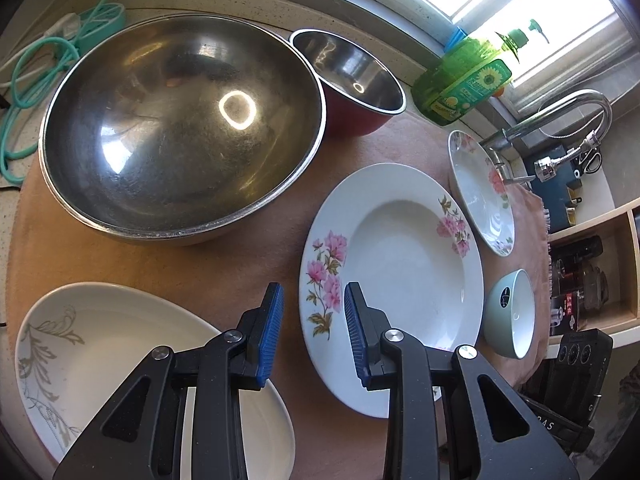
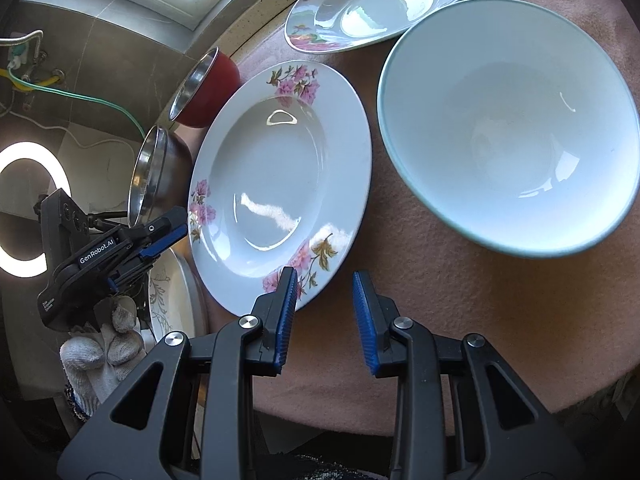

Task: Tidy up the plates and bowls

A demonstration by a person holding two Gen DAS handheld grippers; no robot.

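On the brown mat sit three plates and three bowls: the pink-flowered plate (image 1: 394,280) lies centre, beside the steel bowl (image 1: 180,128) (the beige plate (image 1: 100,360) half hidden), while left gripper (image 1: 314,336) and right gripper (image 2: 325,320) hover narrowly parted, empty.

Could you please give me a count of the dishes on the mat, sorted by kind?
Floral plates: 2, large, small
Leaf-patterned plates: 1
Steel bowls: 2, big, red-sided
Pale green bowls: 1
Total: 6
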